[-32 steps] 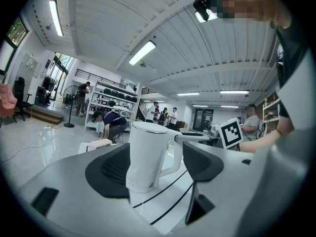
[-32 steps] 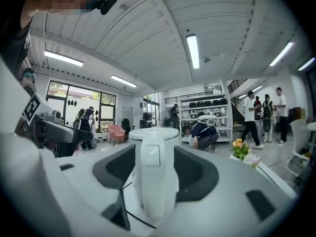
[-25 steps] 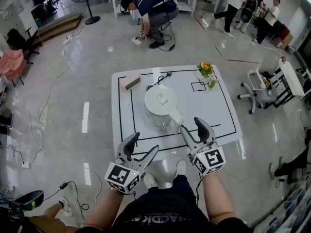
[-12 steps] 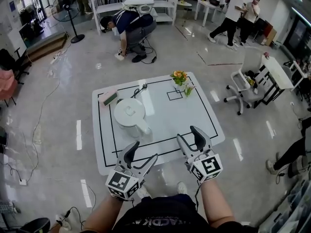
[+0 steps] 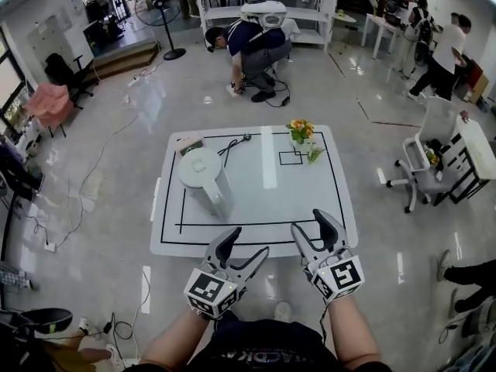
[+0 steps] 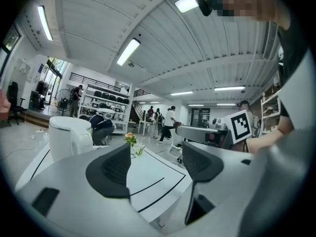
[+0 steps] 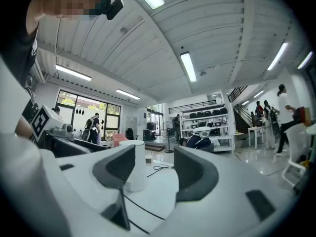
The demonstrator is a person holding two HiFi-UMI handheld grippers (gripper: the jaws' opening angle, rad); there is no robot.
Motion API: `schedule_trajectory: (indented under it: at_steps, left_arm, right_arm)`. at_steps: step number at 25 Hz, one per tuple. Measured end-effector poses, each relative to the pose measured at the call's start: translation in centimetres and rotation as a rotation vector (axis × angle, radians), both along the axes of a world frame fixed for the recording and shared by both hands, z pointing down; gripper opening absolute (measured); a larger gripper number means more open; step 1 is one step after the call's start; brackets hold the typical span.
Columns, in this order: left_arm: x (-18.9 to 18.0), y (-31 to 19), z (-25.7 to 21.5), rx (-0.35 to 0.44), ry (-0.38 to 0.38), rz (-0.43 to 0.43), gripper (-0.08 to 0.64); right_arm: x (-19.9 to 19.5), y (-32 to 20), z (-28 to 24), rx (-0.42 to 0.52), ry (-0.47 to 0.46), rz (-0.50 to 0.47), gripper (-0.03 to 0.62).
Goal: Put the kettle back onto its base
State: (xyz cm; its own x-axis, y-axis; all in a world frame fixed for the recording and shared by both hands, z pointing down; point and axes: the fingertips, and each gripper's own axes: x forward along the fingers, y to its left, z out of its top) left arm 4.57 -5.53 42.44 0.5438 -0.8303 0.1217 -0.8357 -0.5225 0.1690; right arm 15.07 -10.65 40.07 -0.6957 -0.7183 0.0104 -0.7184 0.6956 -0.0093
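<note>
Standing ahead-left on the tabletop (image 5: 302,200), the kettle (image 5: 203,175) lies nearer the left gripper (image 5: 244,248) than the right gripper (image 5: 310,225); both gape empty.

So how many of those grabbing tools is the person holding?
2. The left tool is at the near edge of the table, and the right tool is beside it, to its right. Both have their jaws apart and hold nothing. None seems hidden.

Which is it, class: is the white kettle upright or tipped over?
Upright: the kettle stands on the table, its flat top facing up, sides vertical in both gripper views.
</note>
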Motion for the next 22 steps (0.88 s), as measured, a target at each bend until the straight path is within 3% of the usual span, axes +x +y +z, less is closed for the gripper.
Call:
schedule_trajectory:
  at_steps: [4,8,16,19,22]
  left_arm:
    - [1.4,1.8,0.4,-0.002,0.001,-0.133,0.325]
    - [2.1,4.0,0.6,-0.013,-0.002,-0.211,0.322]
    - [0.0,8.2,0.3,-0.021,-0.029,-0.375,0.307]
    - [-0.6,9.2,-0.2,-0.013,-0.033,-0.395,0.251]
    - [-1.6,9.9,-0.6,-0.001,-0.034,-0.419,0.153]
  right_arm:
    - [0.9,0.9,0.8,-0.018,-0.012,-0.126,0.227]
    - [1.8,2.4,1.2,-0.034,-0.011,-0.19,0.227]
    - [-0.7,5.5,1.7,-0.058,-0.017,-0.332,0.226]
    - [-1.5,6.7,1.4,-0.052,-0.002,-0.355,0.174]
    - [-1.8,7.1,0.9,-0.045,-0.002,-0.341,0.019]
